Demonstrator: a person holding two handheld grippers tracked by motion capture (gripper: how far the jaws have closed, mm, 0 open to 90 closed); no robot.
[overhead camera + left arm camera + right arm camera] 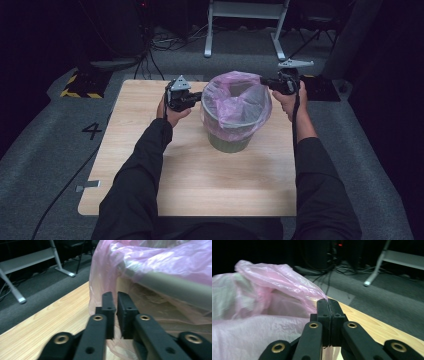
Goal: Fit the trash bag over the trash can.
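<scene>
A green bin [229, 141] stands mid-table, lined with a pink plastic bag [235, 100] draped over its rim. My left gripper [198, 97] is at the bin's left side, just under the rim. In the left gripper view its jaws [115, 295] stand a narrow slit apart, with the pink bag [160, 260] right in front and nothing seen between them. My right gripper [263, 81] is at the bin's far right rim. In the right gripper view it [328, 301] is shut on a pulled-up corner of the pink bag [279, 277].
The wooden table [200, 185] has bare room in front of and to the left of the bin. Grey carpet [50, 140] surrounds it. Beyond the far edge stand a white desk frame [245, 25] and loose cables [170, 42].
</scene>
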